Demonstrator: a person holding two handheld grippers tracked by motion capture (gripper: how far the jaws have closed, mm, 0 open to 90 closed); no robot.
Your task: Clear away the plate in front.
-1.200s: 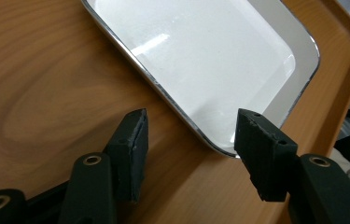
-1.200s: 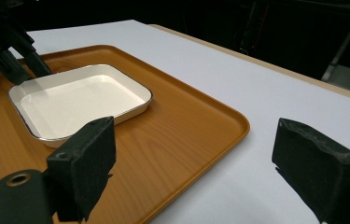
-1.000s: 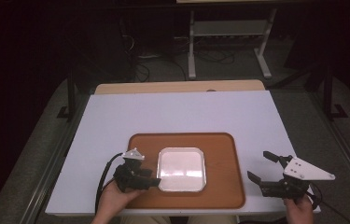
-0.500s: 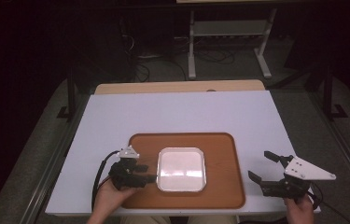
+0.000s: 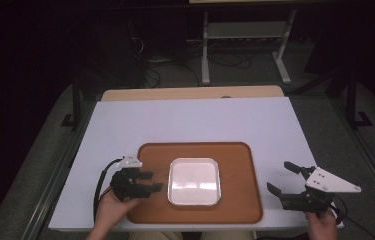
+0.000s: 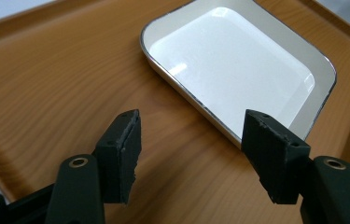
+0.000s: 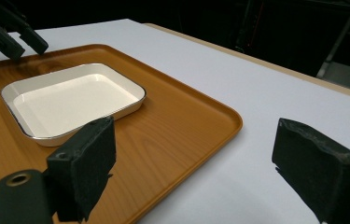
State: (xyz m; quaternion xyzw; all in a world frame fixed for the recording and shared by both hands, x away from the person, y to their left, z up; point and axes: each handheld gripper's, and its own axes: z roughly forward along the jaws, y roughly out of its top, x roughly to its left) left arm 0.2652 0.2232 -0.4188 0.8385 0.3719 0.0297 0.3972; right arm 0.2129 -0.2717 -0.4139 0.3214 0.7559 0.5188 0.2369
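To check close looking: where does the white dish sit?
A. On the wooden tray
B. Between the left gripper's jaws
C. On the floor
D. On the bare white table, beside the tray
A: the white dish rests flat inside the rim of the wooden tray, with brown tray surface showing all round it.

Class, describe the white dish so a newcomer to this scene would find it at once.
On the white table lies a brown wooden-look tray. At its middle sits the shallow white rectangular dish, empty. Its rounded corners and thin metallic rim set it apart.
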